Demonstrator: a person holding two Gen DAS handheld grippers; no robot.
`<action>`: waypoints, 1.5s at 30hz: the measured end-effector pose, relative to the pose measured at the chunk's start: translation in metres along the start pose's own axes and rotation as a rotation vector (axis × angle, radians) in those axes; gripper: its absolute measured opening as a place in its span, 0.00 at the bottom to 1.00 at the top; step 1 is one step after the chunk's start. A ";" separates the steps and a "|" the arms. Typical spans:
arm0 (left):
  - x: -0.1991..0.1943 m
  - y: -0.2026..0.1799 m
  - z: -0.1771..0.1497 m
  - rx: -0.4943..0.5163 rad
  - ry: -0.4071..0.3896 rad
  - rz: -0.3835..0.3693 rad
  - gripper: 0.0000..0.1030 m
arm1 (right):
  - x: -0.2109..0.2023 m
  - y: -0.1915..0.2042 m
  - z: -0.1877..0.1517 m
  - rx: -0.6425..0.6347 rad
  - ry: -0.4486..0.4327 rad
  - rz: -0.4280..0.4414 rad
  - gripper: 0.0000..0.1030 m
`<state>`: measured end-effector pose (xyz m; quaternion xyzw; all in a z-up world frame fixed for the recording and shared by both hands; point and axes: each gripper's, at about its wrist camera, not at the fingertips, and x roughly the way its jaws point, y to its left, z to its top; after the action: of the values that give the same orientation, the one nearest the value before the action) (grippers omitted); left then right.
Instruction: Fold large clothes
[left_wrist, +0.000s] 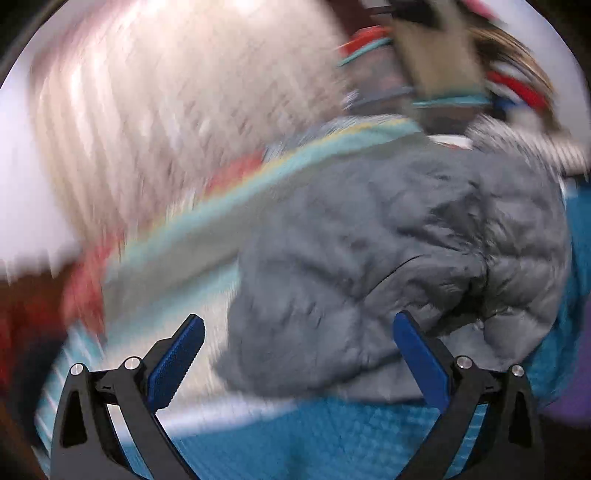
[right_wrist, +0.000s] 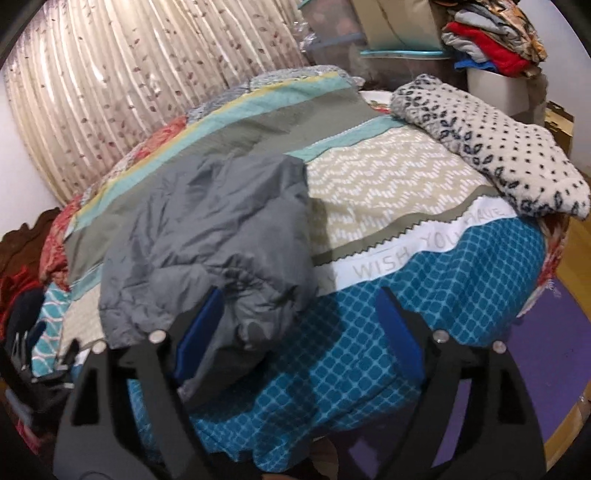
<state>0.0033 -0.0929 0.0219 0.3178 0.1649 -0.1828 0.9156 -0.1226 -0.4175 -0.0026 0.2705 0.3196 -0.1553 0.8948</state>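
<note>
Both our hand-held grippers, left and right, gape wide and empty over the grey jacket on the bed.

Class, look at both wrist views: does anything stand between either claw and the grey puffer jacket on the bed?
Nothing visible does. The grey puffer jacket lies on the patchwork quilt, directly ahead of the open left claw and open right claw. The spotted blanket sits apart, at the bed's far corner.
</note>
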 end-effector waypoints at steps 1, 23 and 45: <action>0.004 -0.020 0.005 0.079 -0.036 0.005 0.62 | -0.001 0.001 -0.003 -0.001 -0.002 0.019 0.78; 0.015 -0.027 0.030 -0.005 0.081 -0.134 0.00 | 0.049 0.007 -0.013 0.228 0.188 0.401 0.74; -0.068 -0.127 0.026 0.225 -0.203 0.049 0.33 | 0.039 0.145 0.053 -0.038 0.302 0.749 0.14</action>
<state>-0.1074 -0.1867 0.0029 0.4024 0.0419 -0.2088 0.8903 -0.0024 -0.3360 0.0624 0.3712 0.3295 0.2288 0.8374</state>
